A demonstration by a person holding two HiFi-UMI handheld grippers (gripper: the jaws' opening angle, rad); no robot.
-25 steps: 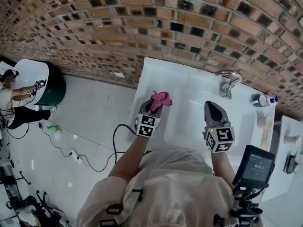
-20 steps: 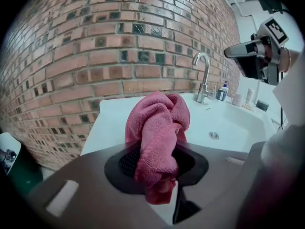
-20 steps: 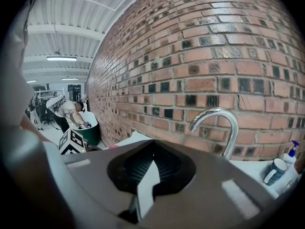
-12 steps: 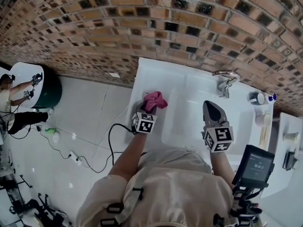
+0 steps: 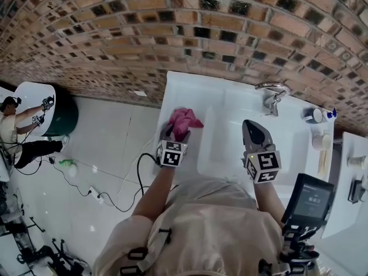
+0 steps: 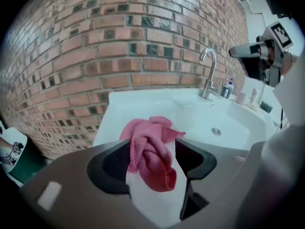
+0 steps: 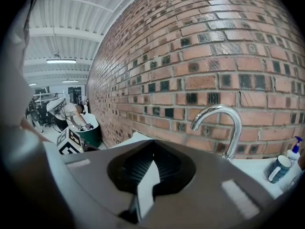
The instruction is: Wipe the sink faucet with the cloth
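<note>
beige top [image 5: 218, 223], black straps [image 5: 163, 238] | left tool [image 5: 176, 133], right tool [image 5: 252, 124]: grey, marker cubes [image 5: 172, 153]

1 cloth [image 5: 183, 121], 1 faucet [image 5: 272, 98]

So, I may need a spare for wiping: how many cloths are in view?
1. The pink cloth lies on the sink's left ledge, between the left gripper's jaws, which have just been opening. Others may be hidden.

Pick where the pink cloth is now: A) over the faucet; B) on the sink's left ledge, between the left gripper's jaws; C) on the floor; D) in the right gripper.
B: the pink cloth lies on the sink ledge between the jaws of the left gripper, which stand apart, having just been opening.
</note>
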